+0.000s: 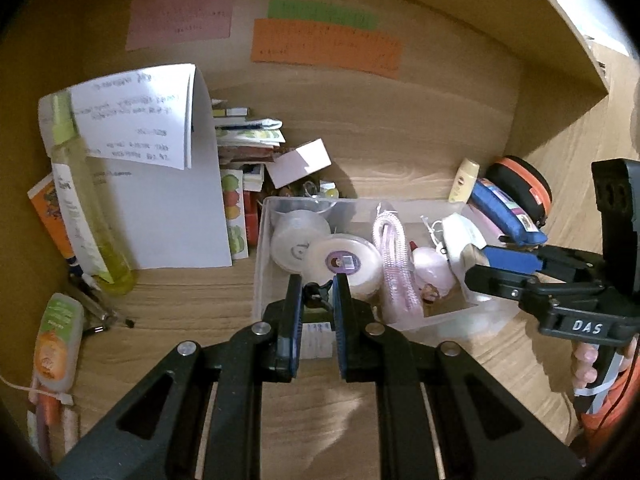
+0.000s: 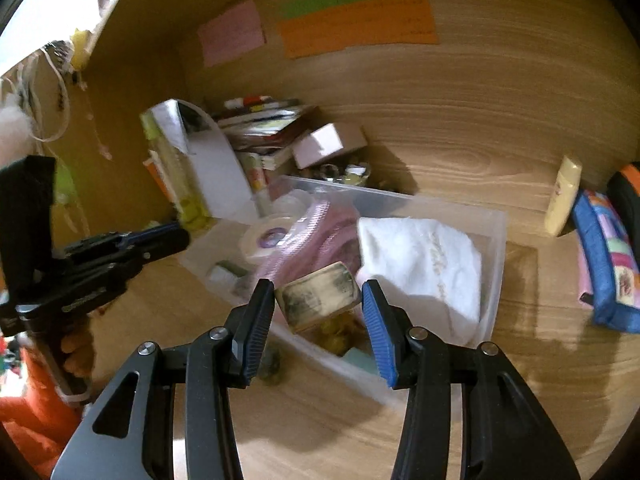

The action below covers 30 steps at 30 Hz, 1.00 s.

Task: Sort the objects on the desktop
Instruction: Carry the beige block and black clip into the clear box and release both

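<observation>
A clear plastic bin (image 1: 264,240) sits on the wooden desk and holds tape rolls (image 1: 344,266), a pink coiled tube (image 1: 394,256) and a white cloth (image 2: 420,264). My left gripper (image 1: 316,292) is shut on a small dark bottle with a white label (image 1: 318,320), just above the bin's near edge. My right gripper (image 2: 318,292) is open over the bin's near right part, its fingers either side of a wad of banknotes (image 2: 318,296). The right gripper also shows in the left wrist view (image 1: 480,264), the left one in the right wrist view (image 2: 176,236).
A tall yellow spray bottle (image 1: 84,200), folded papers (image 1: 160,168) and stacked booklets (image 1: 248,136) stand left and behind the bin. A blue pencil case (image 2: 604,256), a cream tube (image 2: 564,196) and an orange-black case (image 1: 524,188) lie right. An orange tube (image 1: 54,344) lies far left.
</observation>
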Motion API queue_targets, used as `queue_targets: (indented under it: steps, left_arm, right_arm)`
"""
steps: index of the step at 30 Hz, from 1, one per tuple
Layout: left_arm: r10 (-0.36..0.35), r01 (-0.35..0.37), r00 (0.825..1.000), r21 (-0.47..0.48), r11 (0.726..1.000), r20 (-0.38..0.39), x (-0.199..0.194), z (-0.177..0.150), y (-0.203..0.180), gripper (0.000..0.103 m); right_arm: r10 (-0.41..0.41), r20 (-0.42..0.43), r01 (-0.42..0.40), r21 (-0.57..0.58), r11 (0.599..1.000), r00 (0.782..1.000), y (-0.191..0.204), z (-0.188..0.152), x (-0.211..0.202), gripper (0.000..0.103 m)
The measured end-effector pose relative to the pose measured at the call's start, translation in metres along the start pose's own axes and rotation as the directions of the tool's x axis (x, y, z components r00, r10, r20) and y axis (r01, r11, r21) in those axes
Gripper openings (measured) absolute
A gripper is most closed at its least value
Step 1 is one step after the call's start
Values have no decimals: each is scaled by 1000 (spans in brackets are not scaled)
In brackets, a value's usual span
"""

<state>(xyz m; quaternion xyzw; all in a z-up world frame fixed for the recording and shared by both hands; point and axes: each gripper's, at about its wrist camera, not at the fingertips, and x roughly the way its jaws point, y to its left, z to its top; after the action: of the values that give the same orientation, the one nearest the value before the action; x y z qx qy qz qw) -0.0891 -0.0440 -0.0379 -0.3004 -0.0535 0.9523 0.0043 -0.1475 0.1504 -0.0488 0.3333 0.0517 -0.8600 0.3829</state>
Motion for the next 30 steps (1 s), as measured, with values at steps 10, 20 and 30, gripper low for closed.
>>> queue_targets:
  steps: [10,20,30]
  left_arm:
    - [-11,9,997,-27,1000,-71,33,0,7,13]
    - [-24,20,994,-39,999,-105,40,0,8,13]
    - [-31,30,996,-16,999,-80,24,3,0,38]
  right_arm:
    - [-104,-12,103,-87,991,994,8,4,22,42]
    - [-163,12,163,-147,976,987,18,3,30,43]
    - [-217,88,230,-182,956,972,30,1,12,67]
